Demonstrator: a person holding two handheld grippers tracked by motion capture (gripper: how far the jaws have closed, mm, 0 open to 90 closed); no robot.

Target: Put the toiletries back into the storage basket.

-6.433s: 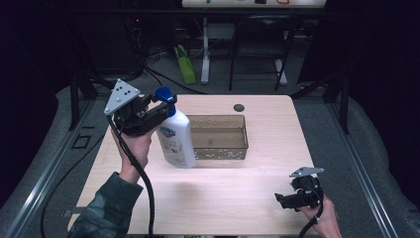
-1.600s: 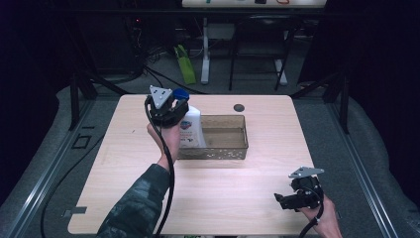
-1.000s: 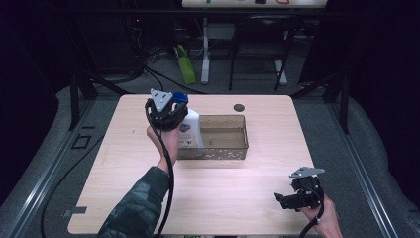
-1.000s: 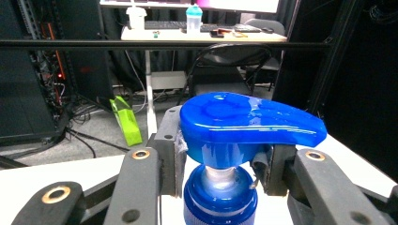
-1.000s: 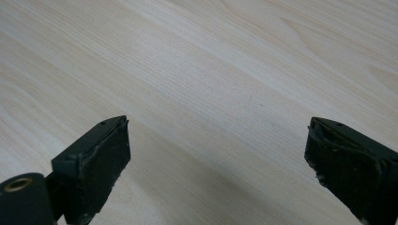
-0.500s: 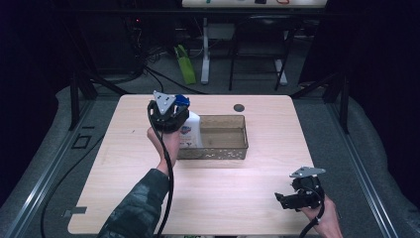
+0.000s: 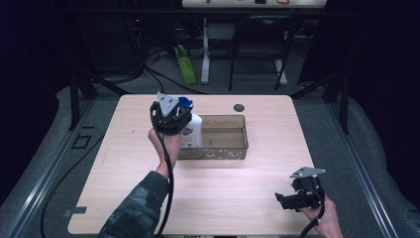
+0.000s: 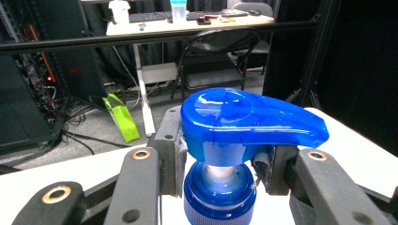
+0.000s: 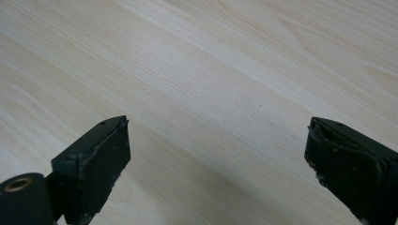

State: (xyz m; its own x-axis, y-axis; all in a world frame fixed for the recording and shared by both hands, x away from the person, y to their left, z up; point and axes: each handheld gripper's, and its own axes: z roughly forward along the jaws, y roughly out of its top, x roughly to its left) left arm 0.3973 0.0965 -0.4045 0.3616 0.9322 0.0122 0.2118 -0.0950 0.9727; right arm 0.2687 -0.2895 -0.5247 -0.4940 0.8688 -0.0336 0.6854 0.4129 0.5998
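A white pump bottle [image 7: 192,131] with a blue pump head [image 8: 244,119] stands upright at the left end of a brownish see-through basket [image 7: 223,151], seemingly inside it. My left gripper [image 7: 171,118] is shut on the bottle's neck just under the pump head. In the left gripper view its pads [image 8: 172,147] press on the neck from both sides. My right gripper [image 7: 287,201] rests low near the table's front right corner. It is open, and bare wood lies between its jaws [image 9: 216,154].
A small dark round object [image 7: 239,107] lies on the table behind the basket. The light wooden table [image 7: 237,198] has open room at the front. Chairs, desks and cables stand on the dark floor beyond the far edge.
Since the earliest frame my left gripper has carried the bottle from left of the basket to its left end and stood it upright. Over the last second nothing has moved.
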